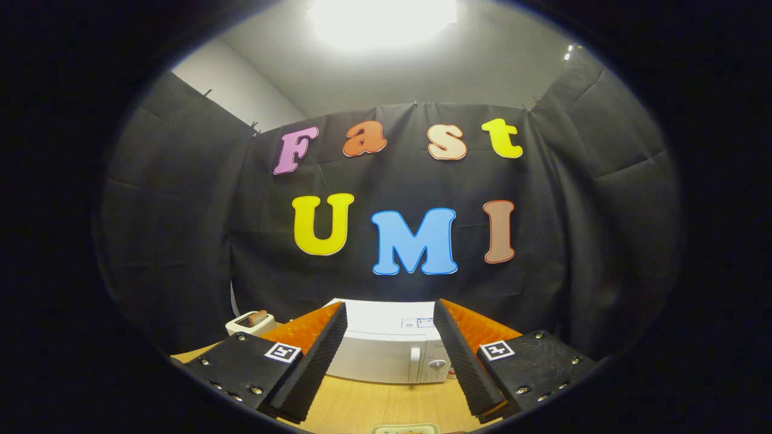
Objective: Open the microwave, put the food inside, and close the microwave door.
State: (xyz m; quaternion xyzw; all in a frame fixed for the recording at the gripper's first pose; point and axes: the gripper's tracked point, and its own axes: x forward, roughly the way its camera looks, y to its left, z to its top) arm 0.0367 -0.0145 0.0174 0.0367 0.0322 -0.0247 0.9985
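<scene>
- White microwave [386, 355] sits on a wooden table [374, 407], door closed, back against the black cloth wall [181, 241].
- Microwave handle [414, 363] is a vertical bar right of the door; a round knob [436, 365] sits just right of the handle.
- Small label on the microwave's top face, too small to make out.
- Gripper [391, 361] is wide open, nothing between its fingers; microwave shows in the gap, beyond the tips, well apart from them.
- Left finger [310, 367] and right finger [464, 361] each carry a square marker tag near the base.
- Toaster [249, 323], pale, stands left of the microwave near the wall, with something brownish in its slot, probably bread.
- Pale rim of a dish or tray [405, 429] shows on the table between the finger bases, nearer than the microwave; mostly cut off, contents unclear.
- Bright ceiling light [383, 18] above the cloth wall.
</scene>
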